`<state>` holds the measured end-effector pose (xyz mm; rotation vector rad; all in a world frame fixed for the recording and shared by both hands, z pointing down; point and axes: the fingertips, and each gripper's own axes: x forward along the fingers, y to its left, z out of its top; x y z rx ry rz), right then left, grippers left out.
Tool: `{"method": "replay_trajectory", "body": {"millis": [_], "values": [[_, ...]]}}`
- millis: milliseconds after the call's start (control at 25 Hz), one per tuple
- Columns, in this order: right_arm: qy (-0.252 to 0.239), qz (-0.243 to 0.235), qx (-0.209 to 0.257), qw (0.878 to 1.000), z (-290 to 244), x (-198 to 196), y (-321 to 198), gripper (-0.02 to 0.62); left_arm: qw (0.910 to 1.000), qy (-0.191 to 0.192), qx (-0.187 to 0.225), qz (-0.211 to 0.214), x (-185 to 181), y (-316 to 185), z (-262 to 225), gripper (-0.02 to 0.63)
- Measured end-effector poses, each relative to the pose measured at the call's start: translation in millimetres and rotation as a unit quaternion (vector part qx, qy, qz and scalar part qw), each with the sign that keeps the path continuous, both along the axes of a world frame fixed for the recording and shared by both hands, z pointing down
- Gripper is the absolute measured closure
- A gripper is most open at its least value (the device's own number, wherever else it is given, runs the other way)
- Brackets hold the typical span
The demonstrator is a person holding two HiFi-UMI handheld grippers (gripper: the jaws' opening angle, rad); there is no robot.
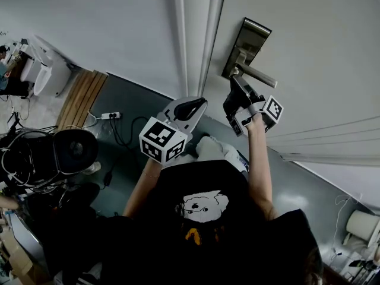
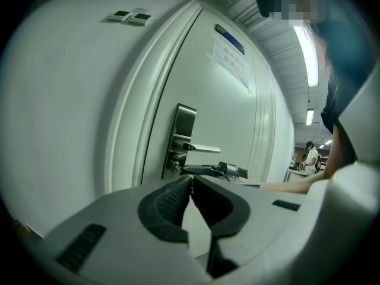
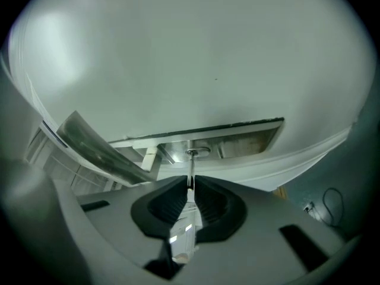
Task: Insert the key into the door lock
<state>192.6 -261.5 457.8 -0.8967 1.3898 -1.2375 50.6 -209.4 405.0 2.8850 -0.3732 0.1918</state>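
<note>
Right gripper (image 3: 190, 186) clamps the key (image 3: 184, 230) edge-on so its blade meets the lock (image 3: 198, 152) below the handle (image 3: 101, 150); left gripper (image 2: 191, 183), closed and empty, hangs clear.

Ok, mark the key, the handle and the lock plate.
key (image 3: 190, 170), right gripper view, on its blade.
handle (image 1: 259, 76), head view, middle of the lever.
lock plate (image 1: 252, 35), head view, upper face.

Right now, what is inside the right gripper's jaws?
The right gripper is shut on a key, its blade reaching the keyhole in the lock plate. The pads cover the key's middle, and how deep the tip sits cannot be seen.
</note>
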Motion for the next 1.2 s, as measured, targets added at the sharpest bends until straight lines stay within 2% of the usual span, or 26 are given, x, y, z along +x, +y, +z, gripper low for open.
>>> {"method": "replay_trajectory", "body": {"millis": [280,760,1000,1200], "values": [[0.012,-0.007,-0.018,1.0,1.5,-13.4,21.2,0.569,0.9998,-0.003,-0.016,-0.006,-7.3,8.7,-0.6,0.581],[0.077,-0.062,-0.035,0.995,-15.9,-86.5,67.8,0.572,0.9982,0.01,-0.045,-0.038,-60.0,36.6,6.5,0.581],[0.118,-0.105,-0.051,0.986,-11.6,-110.6,68.5,0.574,0.9959,0.001,-0.058,-0.07,-78.2,34.5,19.3,0.581],[0.149,-0.164,-0.048,0.974,-7.5,-140.7,57.1,0.574,0.9913,-0.008,-0.067,-0.113,-99.3,32.4,30.7,0.581]]}}
